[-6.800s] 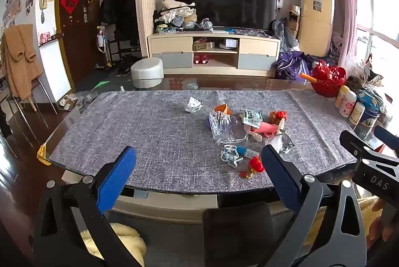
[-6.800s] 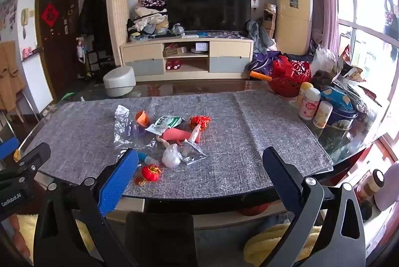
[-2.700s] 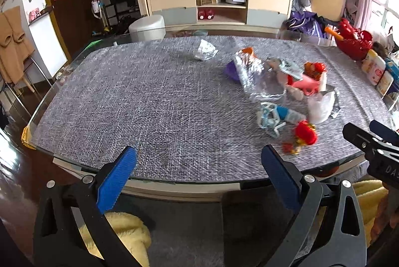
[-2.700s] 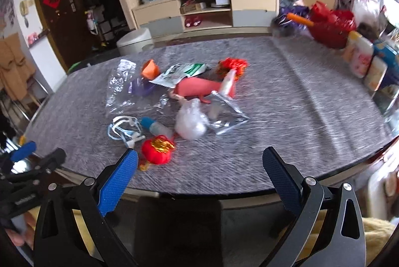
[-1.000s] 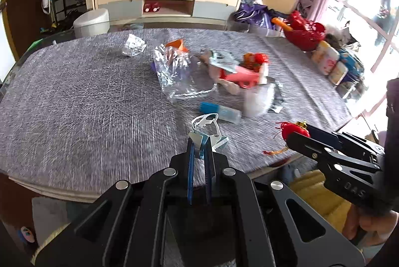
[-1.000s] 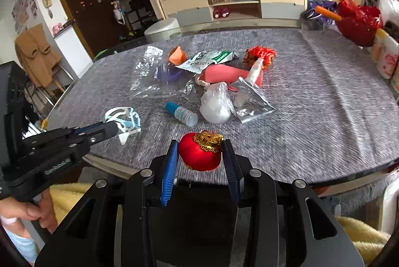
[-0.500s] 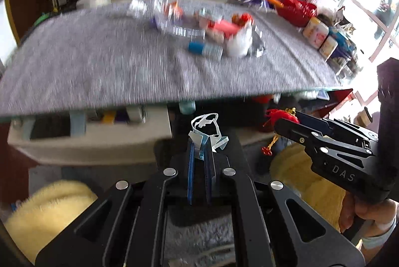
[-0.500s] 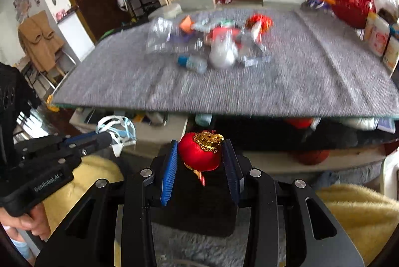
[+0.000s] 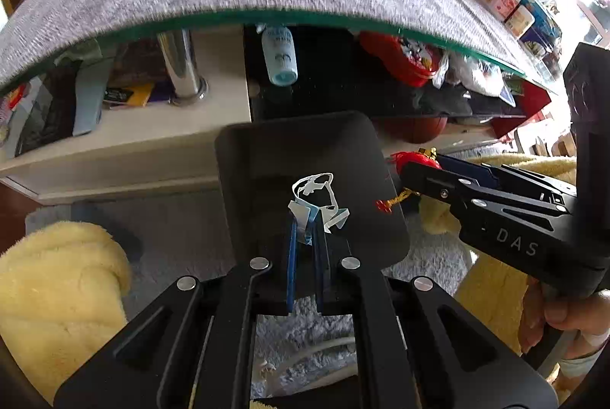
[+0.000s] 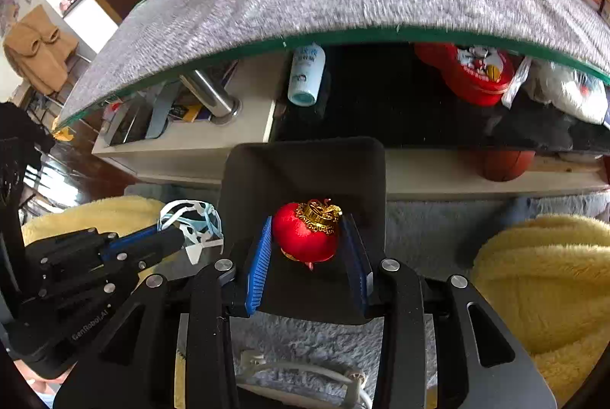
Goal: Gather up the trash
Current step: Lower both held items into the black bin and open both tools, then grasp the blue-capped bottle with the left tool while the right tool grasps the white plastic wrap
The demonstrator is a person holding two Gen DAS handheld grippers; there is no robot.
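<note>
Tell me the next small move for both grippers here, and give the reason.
Probably open both and let the pieces drop. The left gripper pinches the white-and-blue plastic scrap and the right gripper clamps the red ornament, each directly over the open black bin on the floor below the table edge.

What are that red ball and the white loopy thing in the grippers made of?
The red ball looks like satin-wrapped fabric: soft sheen, fine weave, with a shiny gold-coloured cap, probably plastic or foil. The white loopy thing looks like thin flexible plastic, pale blue in places: flat cut strips that hold their curl.
</note>
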